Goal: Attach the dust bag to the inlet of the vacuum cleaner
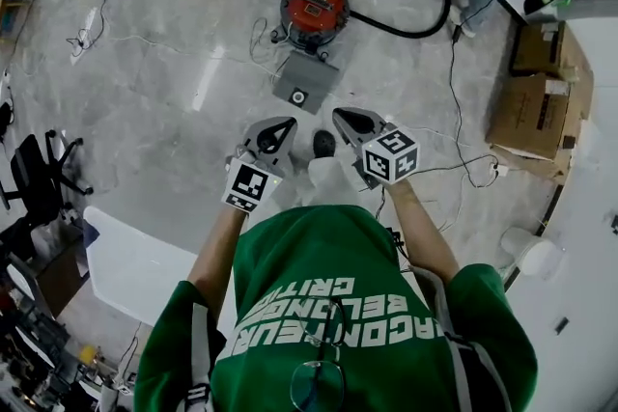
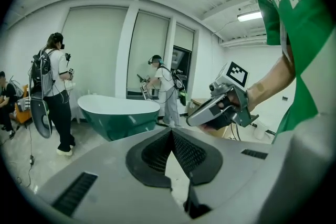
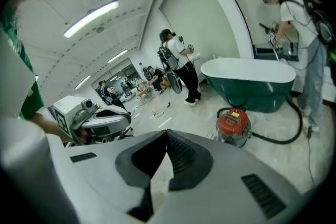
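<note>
A red-topped vacuum cleaner (image 1: 314, 10) stands on the floor ahead of me, its black hose (image 1: 406, 26) looping behind it. It also shows in the right gripper view (image 3: 233, 124). Just in front of it a flat grey dust bag (image 1: 305, 80) with a round hole lies on the floor. My left gripper (image 1: 279, 127) and right gripper (image 1: 344, 119) are held side by side above the floor, short of the bag. Both are shut with nothing between the jaws (image 2: 170, 132) (image 3: 167, 135). Each gripper view shows the other gripper: the right one (image 2: 215, 108), the left one (image 3: 100, 120).
A green bathtub (image 2: 118, 113) (image 3: 252, 81) stands behind the vacuum. Cardboard boxes (image 1: 531, 106) and cables (image 1: 454, 92) lie at the right, an office chair (image 1: 43, 174) and a white table (image 1: 135, 270) at the left. Several other people stand around the room (image 2: 55, 86).
</note>
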A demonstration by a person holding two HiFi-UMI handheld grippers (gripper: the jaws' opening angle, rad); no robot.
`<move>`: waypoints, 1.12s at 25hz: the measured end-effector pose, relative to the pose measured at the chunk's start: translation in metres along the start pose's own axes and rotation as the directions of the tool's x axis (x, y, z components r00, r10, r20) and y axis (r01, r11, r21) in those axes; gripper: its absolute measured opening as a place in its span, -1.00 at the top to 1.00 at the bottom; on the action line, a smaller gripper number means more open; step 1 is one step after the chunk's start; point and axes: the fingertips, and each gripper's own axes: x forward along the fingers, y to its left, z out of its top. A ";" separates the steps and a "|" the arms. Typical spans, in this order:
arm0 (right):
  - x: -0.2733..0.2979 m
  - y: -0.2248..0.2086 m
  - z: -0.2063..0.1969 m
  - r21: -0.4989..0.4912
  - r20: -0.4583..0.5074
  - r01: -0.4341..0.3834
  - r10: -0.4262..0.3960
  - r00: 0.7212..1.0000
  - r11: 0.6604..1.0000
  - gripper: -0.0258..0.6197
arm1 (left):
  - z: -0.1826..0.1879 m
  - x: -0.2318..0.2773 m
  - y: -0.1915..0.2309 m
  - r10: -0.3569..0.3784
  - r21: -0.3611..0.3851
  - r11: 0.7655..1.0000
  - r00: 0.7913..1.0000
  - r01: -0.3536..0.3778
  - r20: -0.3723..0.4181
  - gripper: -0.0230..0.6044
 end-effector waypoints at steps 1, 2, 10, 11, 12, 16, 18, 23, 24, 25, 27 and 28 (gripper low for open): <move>0.007 0.003 -0.005 0.034 -0.024 -0.009 0.010 1.000 0.999 0.90 | -0.006 -0.002 0.005 -0.009 -0.007 1.000 1.000 0.009 -0.010 0.92; 0.013 0.006 -0.009 0.055 -0.037 -0.017 0.019 0.999 0.998 0.90 | -0.012 -0.003 0.010 -0.017 -0.014 1.000 1.000 0.017 -0.021 0.92; 0.048 -0.006 -0.034 -0.127 -0.017 0.040 -0.043 0.999 0.991 0.90 | -0.079 0.011 0.037 -0.087 -0.052 0.995 0.993 0.083 -0.083 0.92; 0.052 -0.012 -0.040 -0.150 -0.015 0.051 -0.053 0.998 0.987 0.90 | -0.091 0.016 0.040 -0.095 -0.050 0.995 0.991 0.091 -0.092 0.92; 0.057 -0.020 -0.048 -0.172 -0.015 0.061 -0.065 0.998 0.983 0.90 | -0.103 0.022 0.042 -0.102 -0.046 0.994 0.990 0.098 -0.102 0.92; 0.086 -0.073 -0.089 -0.240 -0.050 0.090 -0.105 0.993 0.967 0.90 | -0.156 0.058 0.051 -0.119 -0.030 0.993 0.984 0.116 -0.134 0.92; 0.107 -0.101 -0.112 -0.262 -0.067 0.092 -0.113 0.991 0.961 0.90 | -0.188 0.078 0.059 -0.122 -0.026 0.992 0.981 0.120 -0.148 0.92; 0.164 -0.159 -0.168 -0.306 -0.094 0.061 -0.094 0.991 0.950 0.90 | -0.275 0.129 0.074 -0.151 -0.008 0.988 0.973 0.152 -0.176 0.92; 0.177 -0.169 -0.179 -0.313 -0.096 0.050 -0.084 0.992 0.948 0.90 | -0.292 0.139 0.076 -0.158 -0.004 0.987 0.971 0.160 -0.178 0.92; 0.189 -0.179 -0.189 -0.322 -0.099 0.040 -0.076 0.992 0.946 0.90 | -0.309 0.149 0.080 -0.163 0.002 0.986 0.970 0.166 -0.181 0.92; 0.214 -0.197 -0.209 -0.338 -0.098 0.023 -0.059 0.993 0.941 0.90 | -0.346 0.168 0.087 -0.171 0.005 0.985 0.968 0.175 -0.186 0.92; 0.227 -0.205 -0.218 -0.346 -0.093 0.014 -0.050 0.994 0.938 0.90 | -0.363 0.176 0.090 -0.176 0.007 0.984 0.967 0.180 -0.184 0.92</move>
